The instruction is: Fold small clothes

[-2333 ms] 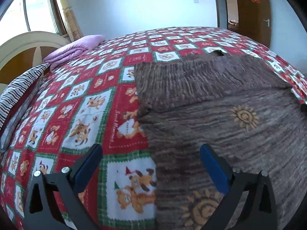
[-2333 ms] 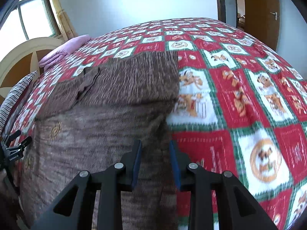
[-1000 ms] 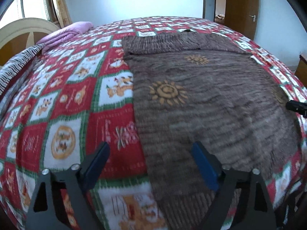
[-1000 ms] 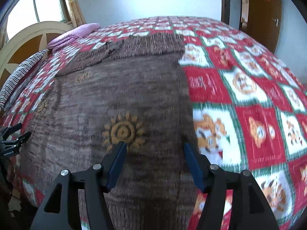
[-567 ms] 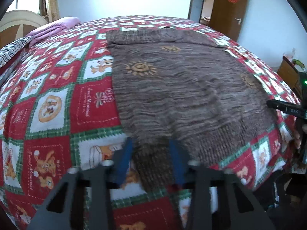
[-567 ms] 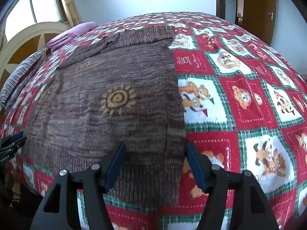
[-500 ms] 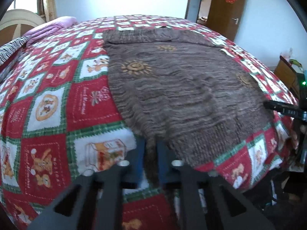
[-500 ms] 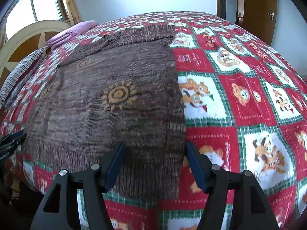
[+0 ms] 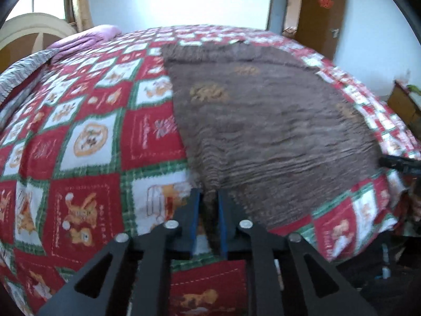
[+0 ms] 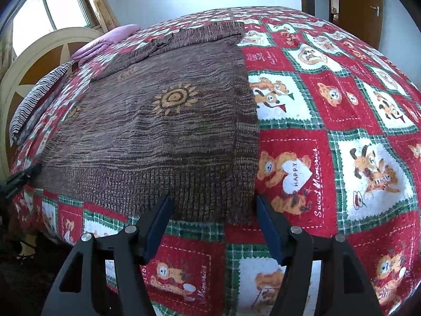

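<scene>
A brown knit sweater [image 9: 263,121] with orange sun motifs lies flat on the bed, its hem toward me. My left gripper [image 9: 208,202] sits at the hem's left corner. Its blue pads hold a bunched fold of the ribbed hem, and the jaws are opening slightly. In the right wrist view the same sweater [image 10: 158,131] fills the left half. My right gripper [image 10: 213,205] stands open over the hem's right corner, with the fabric edge between its pads and no contact. Each gripper's tip shows at the far edge of the other's view.
A red, green and white cartoon-print bedspread [image 10: 329,121] covers the bed and drops off just below both grippers. A folded pink blanket [image 10: 105,39], a striped pillow [image 10: 34,97] and a curved headboard [image 10: 39,60] lie at the far left. A brown door [image 9: 323,13] stands behind.
Both grippers drew back from mid-sweater to the hem at the bed's near edge. The left jaws went from wide open to closed on the hem's left corner. The right jaws stayed open.
</scene>
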Motion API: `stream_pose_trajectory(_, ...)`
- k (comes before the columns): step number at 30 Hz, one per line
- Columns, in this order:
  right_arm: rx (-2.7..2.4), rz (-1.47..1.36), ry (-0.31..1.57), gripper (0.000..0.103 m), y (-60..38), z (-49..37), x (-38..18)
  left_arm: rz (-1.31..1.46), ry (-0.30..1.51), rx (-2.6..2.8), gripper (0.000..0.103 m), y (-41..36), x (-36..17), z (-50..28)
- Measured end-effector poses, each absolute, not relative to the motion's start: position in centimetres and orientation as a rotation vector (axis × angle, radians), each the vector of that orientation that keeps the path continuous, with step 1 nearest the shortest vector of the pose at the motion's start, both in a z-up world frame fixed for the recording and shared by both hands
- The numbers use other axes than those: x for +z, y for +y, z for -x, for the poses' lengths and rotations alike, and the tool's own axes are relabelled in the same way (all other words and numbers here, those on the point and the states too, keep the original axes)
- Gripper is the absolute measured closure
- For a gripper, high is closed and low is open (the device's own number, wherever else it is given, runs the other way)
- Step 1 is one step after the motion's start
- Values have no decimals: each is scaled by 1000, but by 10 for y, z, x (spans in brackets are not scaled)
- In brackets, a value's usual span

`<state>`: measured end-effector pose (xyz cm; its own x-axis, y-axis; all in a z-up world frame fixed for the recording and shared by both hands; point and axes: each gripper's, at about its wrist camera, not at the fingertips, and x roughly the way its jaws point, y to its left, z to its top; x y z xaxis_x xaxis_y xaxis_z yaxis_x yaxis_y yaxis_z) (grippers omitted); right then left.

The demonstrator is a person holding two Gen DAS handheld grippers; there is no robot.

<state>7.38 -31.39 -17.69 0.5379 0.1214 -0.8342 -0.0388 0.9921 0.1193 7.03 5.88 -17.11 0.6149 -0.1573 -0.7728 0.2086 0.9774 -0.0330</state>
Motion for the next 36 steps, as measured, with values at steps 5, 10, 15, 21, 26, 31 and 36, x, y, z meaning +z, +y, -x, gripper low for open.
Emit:
stream_pose_trajectory(5, 108, -147, 993, 80, -322, -73, -172, -39, 846, -184, 33, 65, -168, -69)
stream_pose_trajectory(10, 142, -174, 965, 95, -321, -69, -165, -39, 852, -280, 92, 59, -171, -66)
stream_pose_trajectory(15, 148, -163, 943, 96, -320, -67, -158, -78, 810, -283, 94, 59, -158, -60)
stream_pose_trajectory(21, 183, -213, 907, 97, -327, -62, -149, -38, 800, -298, 94, 71, -144, -63)
stream_pose_trajectory(26, 178, -246, 870, 98, -336, -61, -141, -37, 791, -312, 95, 73, -140, -67)
stream_pose_trajectory(31, 219, -302, 816, 98, -338, -58, -124, -18, 777, -328, 95, 77, -126, -71)
stream_pose_trajectory(36, 228, -278, 714, 98, -336, -67, -85, -13, 716, -320, 95, 75, -104, -94)
